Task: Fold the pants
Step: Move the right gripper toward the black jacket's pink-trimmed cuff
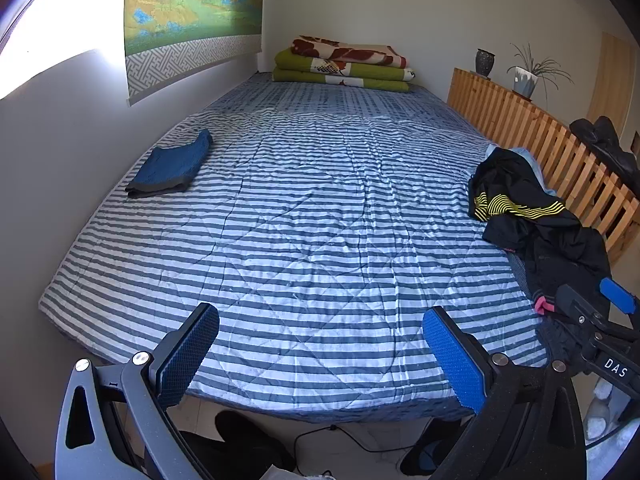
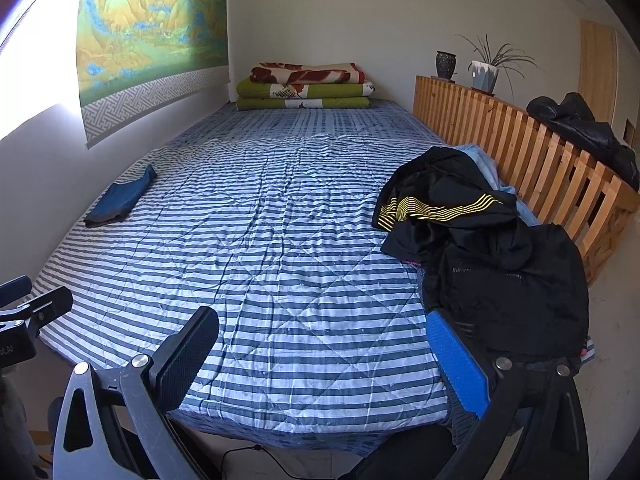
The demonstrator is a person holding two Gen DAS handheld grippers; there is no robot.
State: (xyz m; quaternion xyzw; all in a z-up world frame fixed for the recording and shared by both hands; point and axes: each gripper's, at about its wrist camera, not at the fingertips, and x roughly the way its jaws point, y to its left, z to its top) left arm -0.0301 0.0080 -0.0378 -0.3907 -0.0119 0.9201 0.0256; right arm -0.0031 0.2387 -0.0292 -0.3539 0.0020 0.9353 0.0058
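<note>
A heap of black clothing (image 1: 532,216) with yellow wavy stripes lies crumpled at the right side of the striped bed (image 1: 304,216), against the wooden rail. The same black heap (image 2: 484,248) fills the right of the right wrist view. My left gripper (image 1: 320,336) hangs open over the bed's near edge, with nothing between its blue pads. My right gripper (image 2: 320,340) is open too, its right finger (image 2: 456,356) just under the edge of the black heap; whether it touches is unclear. A folded blue garment (image 1: 172,166) rests at the far left of the bed.
Folded blankets (image 1: 344,66) are stacked at the head of the bed. A slatted wooden rail (image 1: 532,136) runs along the right side, with a vase, a potted plant (image 1: 526,78) and a black bag on top. A wall hanging (image 1: 192,16) covers the left wall. Cables lie on the floor below.
</note>
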